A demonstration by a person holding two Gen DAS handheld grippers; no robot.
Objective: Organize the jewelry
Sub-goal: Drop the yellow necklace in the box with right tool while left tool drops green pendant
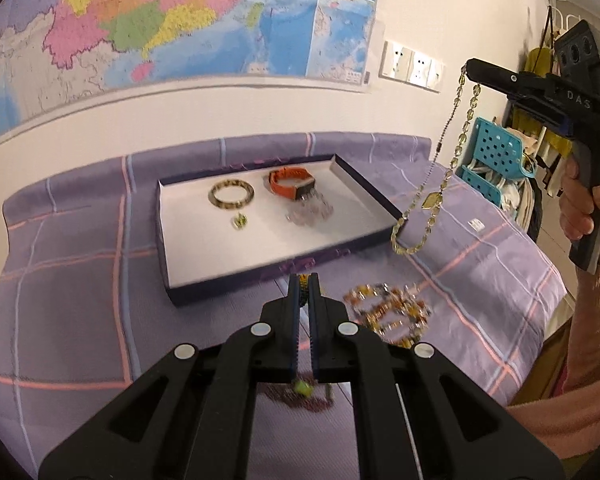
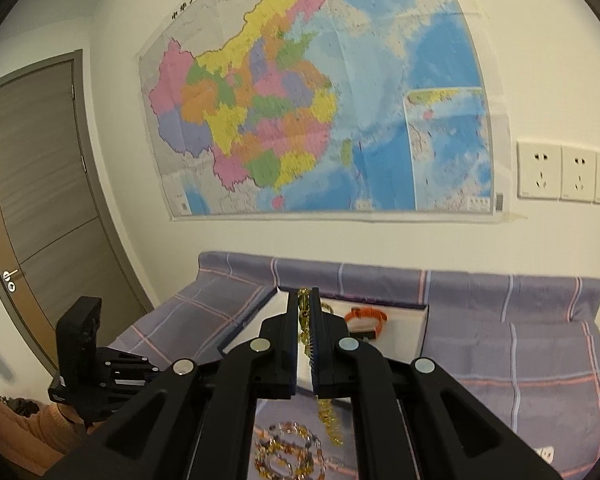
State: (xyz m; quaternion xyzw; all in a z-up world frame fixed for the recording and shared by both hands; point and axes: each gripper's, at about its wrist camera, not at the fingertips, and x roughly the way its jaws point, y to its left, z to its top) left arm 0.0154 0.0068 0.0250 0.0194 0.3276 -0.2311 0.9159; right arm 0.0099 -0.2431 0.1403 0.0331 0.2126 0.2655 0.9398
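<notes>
A shallow white-lined box (image 1: pixel 196 248) lies on the purple checked bed. In it are a yellow-brown bangle (image 1: pixel 231 195), an orange watch (image 1: pixel 291 182), a small green pendant (image 1: pixel 240 221) and a clear bead bracelet (image 1: pixel 312 213). My right gripper (image 1: pixel 469 67) is shut on a gold chain necklace (image 1: pixel 428 204) and holds it high over the box's right corner; the chain also shows in the right wrist view (image 2: pixel 308 320). My left gripper (image 1: pixel 304 280) is shut on a beaded strand (image 1: pixel 302 388) that hangs below it. An amber bead bracelet (image 1: pixel 392 314) lies on the bed, also seen in the right wrist view (image 2: pixel 288 454).
A map (image 2: pixel 320 120) hangs on the wall behind the bed, with wall sockets (image 2: pixel 564 172) to its right. A blue plastic rack (image 1: pixel 496 156) stands past the bed's right edge. A grey door (image 2: pixel 36 200) is at the left.
</notes>
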